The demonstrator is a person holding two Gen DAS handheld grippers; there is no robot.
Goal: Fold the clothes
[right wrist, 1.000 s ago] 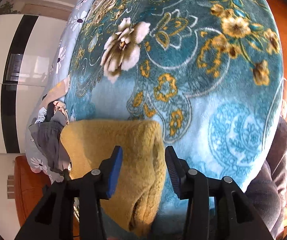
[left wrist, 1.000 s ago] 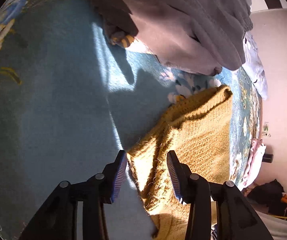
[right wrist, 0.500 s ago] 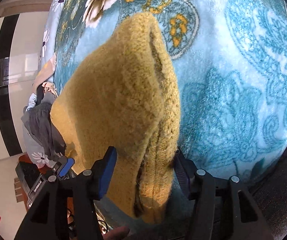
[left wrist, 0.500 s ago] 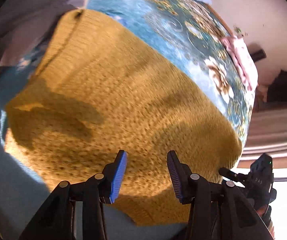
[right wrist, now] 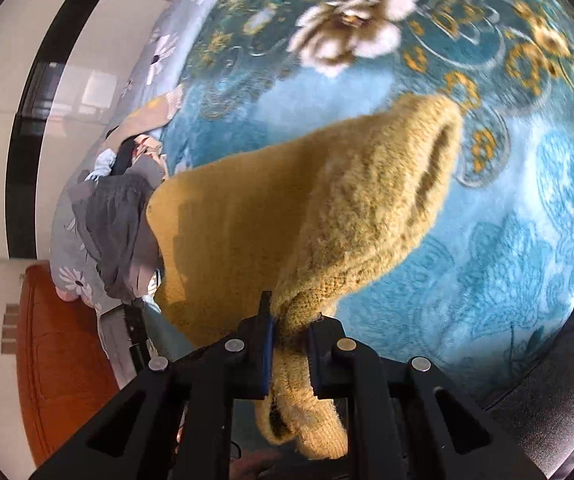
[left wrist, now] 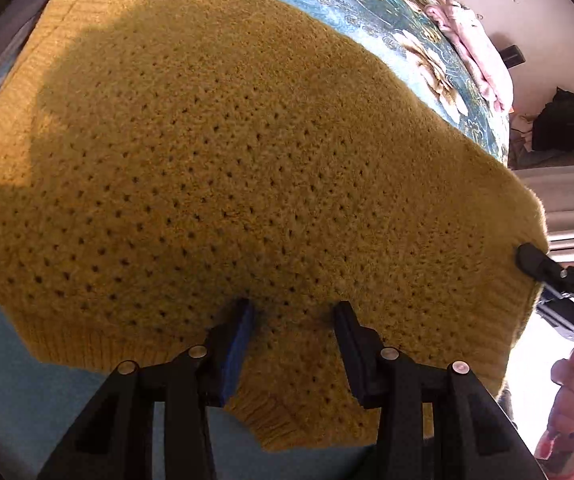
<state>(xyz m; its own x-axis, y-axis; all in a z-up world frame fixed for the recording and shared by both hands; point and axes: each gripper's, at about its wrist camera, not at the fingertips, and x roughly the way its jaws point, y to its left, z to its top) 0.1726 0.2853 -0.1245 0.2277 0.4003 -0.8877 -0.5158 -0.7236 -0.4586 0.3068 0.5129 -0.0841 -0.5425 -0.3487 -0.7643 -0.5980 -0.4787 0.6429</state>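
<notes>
Right gripper pinches a bunched corner of the mustard knit sweater between its pressed-in jaws, lifting that edge clear of the teal floral blanket, probably so the cloth can be drawn taut or carried over for a fold. In the left wrist view this gripper shows at the sweater's far right corner, with the person's hand behind it. Left gripper stands spread, its jaws straddling the near hem without closing; it seems poised to take the matching corner.

The sweater lies across the blanket, mostly flat on the left, raised and tented on the right. Its knit is thick and fuzzy, dotted with small eyelet holes, with ribbed bands along the edges. Sunlight and a hard shadow fall over it. A grey garment is heaped at its far left end.
</notes>
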